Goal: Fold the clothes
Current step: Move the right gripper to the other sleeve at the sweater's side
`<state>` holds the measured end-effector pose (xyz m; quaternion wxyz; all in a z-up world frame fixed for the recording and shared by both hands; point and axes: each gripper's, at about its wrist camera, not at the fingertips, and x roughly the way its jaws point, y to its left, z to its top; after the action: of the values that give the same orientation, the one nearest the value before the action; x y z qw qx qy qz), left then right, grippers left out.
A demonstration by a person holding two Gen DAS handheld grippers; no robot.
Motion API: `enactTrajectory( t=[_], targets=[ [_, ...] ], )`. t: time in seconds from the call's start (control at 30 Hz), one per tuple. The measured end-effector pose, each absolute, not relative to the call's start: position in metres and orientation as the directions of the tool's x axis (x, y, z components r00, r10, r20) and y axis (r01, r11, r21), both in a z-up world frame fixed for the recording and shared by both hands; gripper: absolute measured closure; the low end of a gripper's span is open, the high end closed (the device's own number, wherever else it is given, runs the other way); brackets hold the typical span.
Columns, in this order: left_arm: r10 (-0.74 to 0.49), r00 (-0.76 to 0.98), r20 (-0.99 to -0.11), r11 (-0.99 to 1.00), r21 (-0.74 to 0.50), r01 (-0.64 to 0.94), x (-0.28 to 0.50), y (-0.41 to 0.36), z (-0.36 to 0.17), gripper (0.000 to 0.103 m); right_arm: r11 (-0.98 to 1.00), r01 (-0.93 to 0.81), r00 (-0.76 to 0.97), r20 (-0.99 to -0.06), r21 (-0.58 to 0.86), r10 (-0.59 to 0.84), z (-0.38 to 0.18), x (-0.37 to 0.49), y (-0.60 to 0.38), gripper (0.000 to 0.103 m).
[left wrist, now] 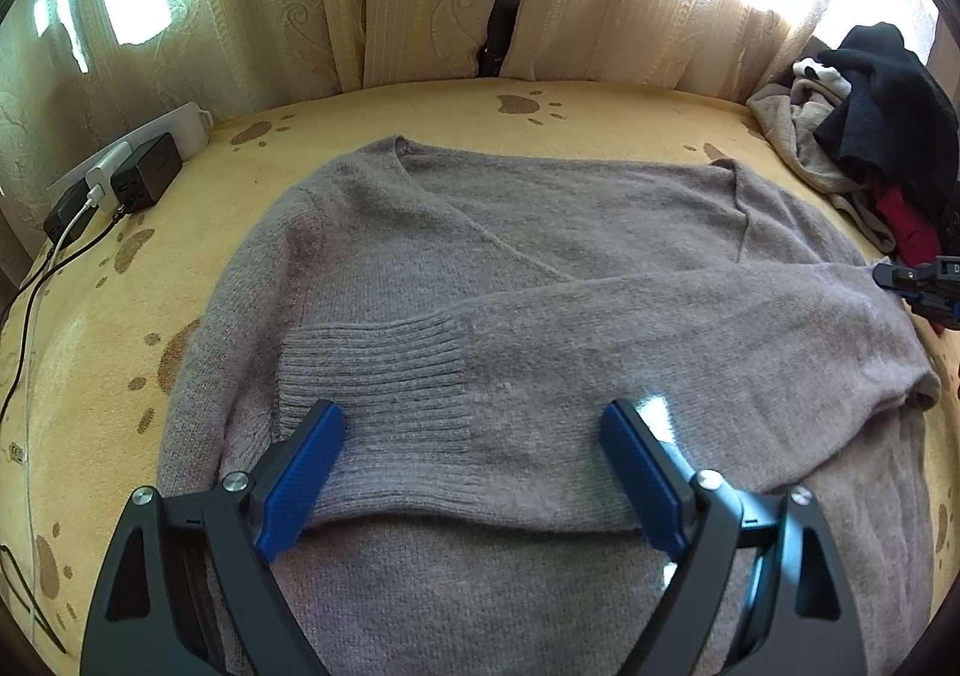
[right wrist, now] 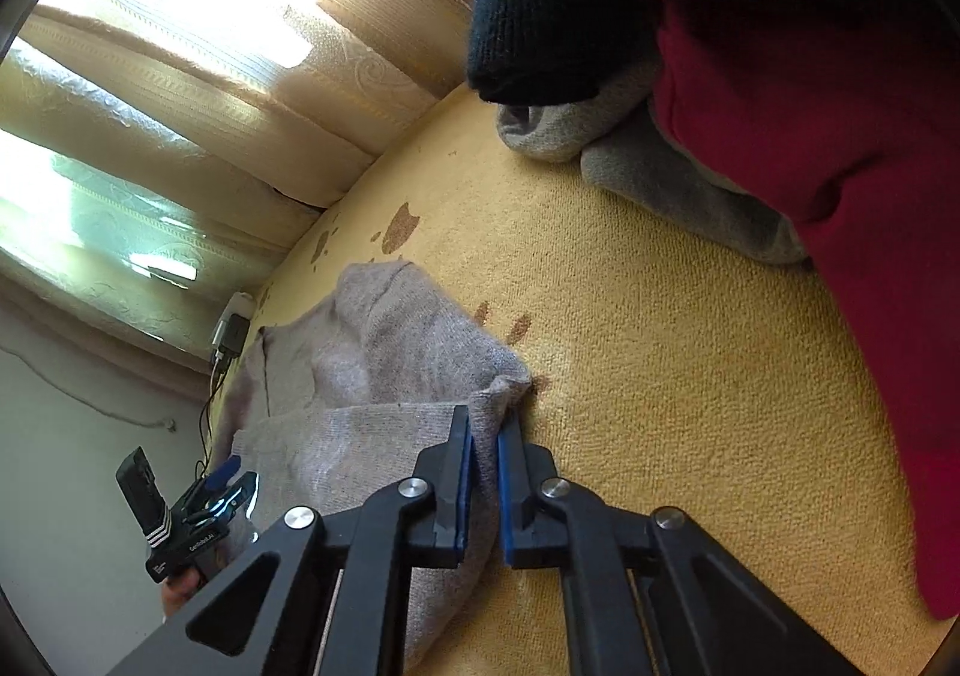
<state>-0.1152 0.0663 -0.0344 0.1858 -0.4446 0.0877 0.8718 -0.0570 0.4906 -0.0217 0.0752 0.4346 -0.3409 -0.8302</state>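
While the grey-mauve knitted sweater [left wrist: 540, 268] lies spread on the yellow paw-print blanket [left wrist: 108, 352], the left gripper [left wrist: 474, 472] hovers over its ribbed cuff, jaws wide apart; the right gripper [right wrist: 485, 472] is clamped on the sweater's edge.

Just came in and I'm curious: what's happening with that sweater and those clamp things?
A person is folding a grey sweater laid flat on a yellow blanket, using a two-fingered gripper in each hand. One sleeve is already folded across the front. The right gripper is pinching the sweater's edge; the left gripper hangs open above the cuff. More clothes wait nearby.
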Motion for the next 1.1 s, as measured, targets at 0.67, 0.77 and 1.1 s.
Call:
enactTrajectory(
  t=[0.67,0.77,1.1],
  targets=[
    [0.227,-0.531,-0.816,-0.916,0.007,-0.402,-0.119,0.072,-0.034,0.008,-0.924,-0.221,-0.587,-0.799,0.313,-0.13,0.011,-0.072,0.472,0.085],
    [0.241,-0.519,-0.82,-0.915,-0.015,-0.402,-0.119,0.069,-0.03,0.008,-0.95,-0.245,-0.615,-0.789,0.194,-0.002,0.036,-0.067,0.468,0.075],
    [0.253,-0.514,-0.819,-0.924,-0.047,-0.38,-0.125,0.059,-0.024,0.007,-0.965,-0.013,-0.562,-0.8,0.261,-0.209,0.049,-0.161,0.417,0.072]
  ],
)
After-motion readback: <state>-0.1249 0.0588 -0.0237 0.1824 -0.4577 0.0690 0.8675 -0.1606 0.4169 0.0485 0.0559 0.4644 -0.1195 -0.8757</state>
